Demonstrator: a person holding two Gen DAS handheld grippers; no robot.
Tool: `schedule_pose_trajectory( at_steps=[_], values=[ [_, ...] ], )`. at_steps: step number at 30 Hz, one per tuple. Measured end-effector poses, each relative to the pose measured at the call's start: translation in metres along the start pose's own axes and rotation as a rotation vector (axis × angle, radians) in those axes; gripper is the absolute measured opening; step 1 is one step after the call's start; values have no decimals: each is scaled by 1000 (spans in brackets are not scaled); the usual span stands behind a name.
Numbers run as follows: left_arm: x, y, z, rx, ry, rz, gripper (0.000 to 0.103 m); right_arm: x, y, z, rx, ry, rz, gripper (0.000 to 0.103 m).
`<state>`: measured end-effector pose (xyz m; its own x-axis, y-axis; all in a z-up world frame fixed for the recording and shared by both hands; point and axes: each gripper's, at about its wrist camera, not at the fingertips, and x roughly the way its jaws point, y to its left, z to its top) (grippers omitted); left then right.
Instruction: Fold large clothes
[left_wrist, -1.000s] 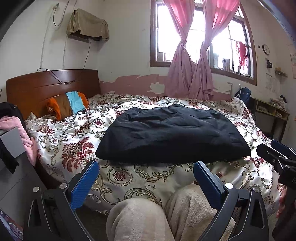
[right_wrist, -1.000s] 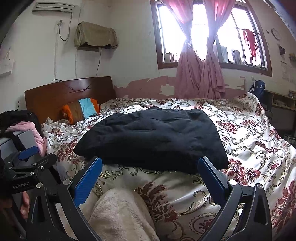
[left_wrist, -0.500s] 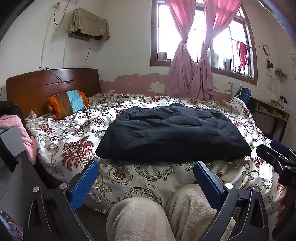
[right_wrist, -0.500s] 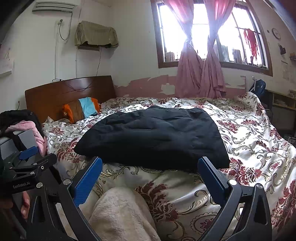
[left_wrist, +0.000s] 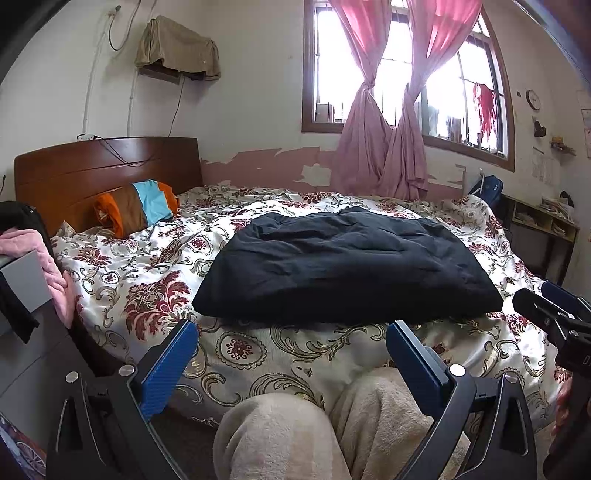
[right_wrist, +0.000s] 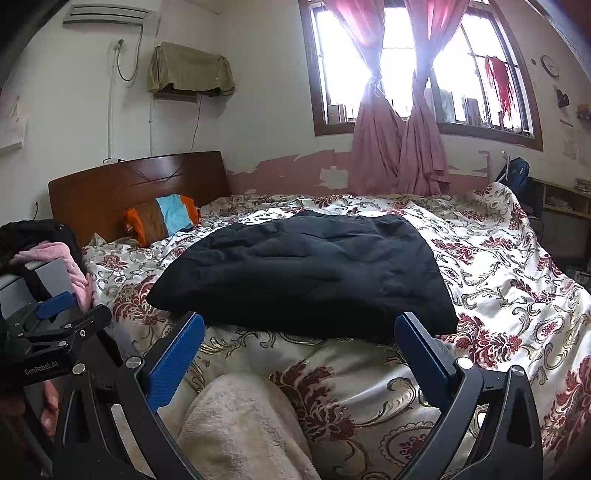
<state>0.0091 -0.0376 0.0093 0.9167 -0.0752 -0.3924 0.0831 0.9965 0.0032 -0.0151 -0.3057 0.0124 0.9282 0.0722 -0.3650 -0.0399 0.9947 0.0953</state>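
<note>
We see daylight blowing out the window (left_wrist: 402, 66) behind pink curtains (right_wrist: 399, 147); the room stays soft, sharp centrally, with fisheye-bent, dark-vignetted corners.

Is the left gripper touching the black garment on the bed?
Apart. In the left wrist view the open left gripper sits short of the black garment, with a strip of floral bedspread showing between them.

A floral bedspread (left_wrist: 155, 273) covers the bed, with a striped orange, brown and blue pillow (left_wrist: 138, 206) against the wooden headboard (left_wrist: 103, 166). Knotted pink curtains (left_wrist: 384, 147) hang at the window (left_wrist: 399, 66).
</note>
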Motion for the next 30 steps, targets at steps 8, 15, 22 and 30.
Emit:
schedule_pose_trajectory(
  at_steps=[8, 15, 22, 30],
  values=[
    [0, 0, 0, -4, 1, 3, 103, 0, 1, -1, 3, 0, -2, 101],
    [0, 1, 0, -5, 0, 3, 103, 0, 2, -2, 4, 0, -2, 101],
    [0, 1, 0, -4, 1, 3, 103, 0, 4, -4, 6, 4, -3, 101],
    [0, 1, -1, -4, 2, 3, 103, 0, 6, -4, 5, 8, -2, 101]
  ],
)
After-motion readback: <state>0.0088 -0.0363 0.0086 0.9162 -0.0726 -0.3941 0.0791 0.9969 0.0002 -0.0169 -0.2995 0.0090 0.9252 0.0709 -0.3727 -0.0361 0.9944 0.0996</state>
